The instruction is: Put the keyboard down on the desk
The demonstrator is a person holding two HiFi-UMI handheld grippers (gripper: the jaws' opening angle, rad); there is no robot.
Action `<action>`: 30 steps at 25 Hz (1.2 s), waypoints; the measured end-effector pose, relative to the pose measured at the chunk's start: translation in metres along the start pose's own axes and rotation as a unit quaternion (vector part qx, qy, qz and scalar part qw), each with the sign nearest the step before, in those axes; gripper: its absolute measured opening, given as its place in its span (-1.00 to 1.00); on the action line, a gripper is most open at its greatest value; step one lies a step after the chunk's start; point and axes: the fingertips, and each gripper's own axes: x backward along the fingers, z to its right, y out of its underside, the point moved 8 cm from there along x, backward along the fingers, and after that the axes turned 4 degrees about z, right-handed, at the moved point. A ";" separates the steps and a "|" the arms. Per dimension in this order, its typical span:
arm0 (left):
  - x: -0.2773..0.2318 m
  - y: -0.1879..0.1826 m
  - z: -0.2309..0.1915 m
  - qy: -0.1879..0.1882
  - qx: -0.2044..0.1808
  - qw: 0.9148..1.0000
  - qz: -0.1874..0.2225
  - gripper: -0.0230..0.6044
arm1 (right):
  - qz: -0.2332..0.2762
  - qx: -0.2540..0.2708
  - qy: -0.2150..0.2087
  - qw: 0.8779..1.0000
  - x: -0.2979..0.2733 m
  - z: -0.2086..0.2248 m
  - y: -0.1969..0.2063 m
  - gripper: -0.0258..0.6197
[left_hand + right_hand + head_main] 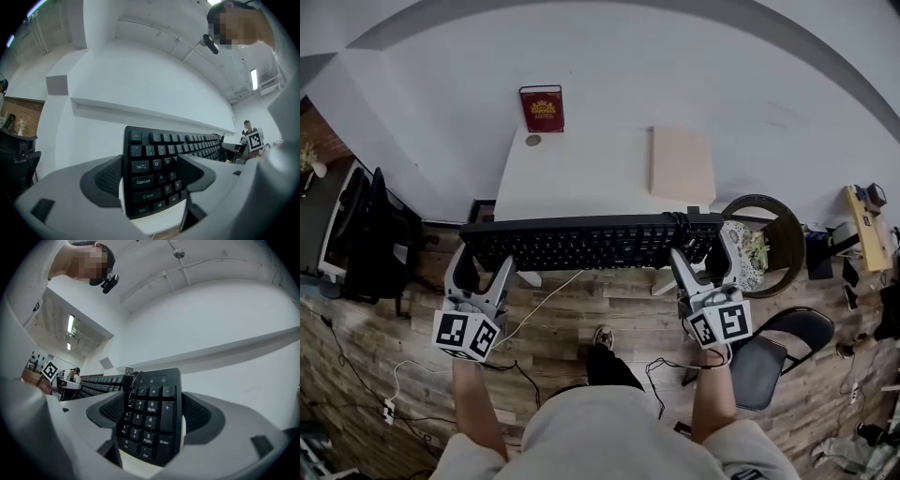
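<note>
Keyboard is in the air and level, just short of the near edge of the white surface, with wood floor under it. My left hand-held gripper is clamped on the Tab and Caps Lock end, my right hand-held gripper on the numpad end. I'd carry it forward over the bare top, short of the red book and tan board. Then I'd lower both ends together and only let go once it sits flat.

I cannot read the cover of the red book. The round item beside it is too small to identify. In the head view the keyboard hides the near edge of the desk.
</note>
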 end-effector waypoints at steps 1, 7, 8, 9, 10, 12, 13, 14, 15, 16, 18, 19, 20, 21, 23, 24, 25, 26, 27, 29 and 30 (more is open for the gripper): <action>-0.014 0.000 -0.006 -0.003 -0.001 1.000 -0.003 0.23 | -0.003 -0.003 -0.002 1.000 -0.016 0.008 0.005 0.27; -0.072 0.003 -0.028 -0.025 -0.002 1.000 -0.011 0.23 | -0.012 -0.017 -0.018 1.000 -0.082 0.040 0.029 0.27; -0.075 0.004 -0.028 -0.027 -0.005 1.000 -0.008 0.23 | -0.011 -0.019 -0.020 1.000 -0.085 0.043 0.032 0.27; -0.078 0.006 -0.028 -0.030 -0.007 1.000 -0.005 0.23 | -0.012 -0.021 -0.022 0.999 -0.088 0.046 0.035 0.27; -0.082 0.007 -0.029 -0.032 -0.007 0.999 -0.004 0.23 | -0.012 -0.022 -0.024 0.999 -0.091 0.050 0.037 0.27; -0.091 0.009 -0.030 -0.033 -0.005 0.999 -0.007 0.23 | -0.012 -0.021 -0.026 0.999 -0.100 0.056 0.039 0.27; -0.095 0.010 -0.031 -0.034 -0.003 0.999 -0.009 0.23 | -0.011 -0.020 -0.027 0.999 -0.104 0.059 0.040 0.27; -0.098 0.011 -0.031 -0.034 -0.001 0.999 -0.010 0.23 | -0.011 -0.019 -0.028 0.999 -0.106 0.061 0.041 0.27; -0.100 0.012 -0.030 -0.034 0.000 0.999 -0.010 0.23 | -0.010 -0.018 -0.028 0.999 -0.107 0.063 0.041 0.27; -0.102 0.014 -0.030 -0.034 0.001 0.999 -0.010 0.23 | -0.010 -0.017 -0.028 0.999 -0.108 0.065 0.042 0.27; -0.109 0.016 -0.032 -0.032 0.003 0.999 -0.013 0.23 | -0.012 -0.016 -0.026 0.999 -0.112 0.068 0.044 0.27; -0.114 0.018 -0.033 -0.031 0.005 0.999 -0.015 0.23 | -0.015 -0.016 -0.024 0.999 -0.114 0.070 0.046 0.27; -0.119 0.020 -0.035 -0.030 0.006 0.999 -0.016 0.23 | -0.018 -0.016 -0.023 0.999 -0.118 0.073 0.049 0.27; -0.123 0.021 -0.037 -0.030 0.007 0.999 -0.018 0.23 | -0.020 -0.017 -0.022 0.999 -0.121 0.074 0.051 0.27; -0.131 0.025 -0.040 -0.027 0.009 0.999 -0.022 0.23 | -0.025 -0.018 -0.018 0.999 -0.125 0.077 0.055 0.27; -0.134 0.027 -0.041 -0.025 0.011 0.999 -0.024 0.23 | -0.027 -0.018 -0.015 0.999 -0.125 0.078 0.056 0.27; -0.136 0.028 -0.041 -0.022 0.012 0.999 -0.026 0.23 | -0.028 -0.018 -0.011 0.999 -0.125 0.079 0.057 0.27; -0.139 0.029 -0.042 -0.020 0.013 0.999 -0.027 0.23 | -0.029 -0.018 -0.007 0.999 -0.124 0.079 0.058 0.27; -0.142 0.030 -0.042 -0.017 0.013 0.999 -0.027 0.23 | -0.030 -0.018 -0.004 0.999 -0.124 0.080 0.059 0.27; -0.149 0.031 -0.043 -0.010 0.013 0.999 -0.029 0.23 | -0.032 -0.019 0.004 0.999 -0.122 0.082 0.061 0.27; -0.153 0.032 -0.043 -0.007 0.011 0.999 -0.030 0.23 | -0.033 -0.020 0.009 0.999 -0.122 0.083 0.063 0.27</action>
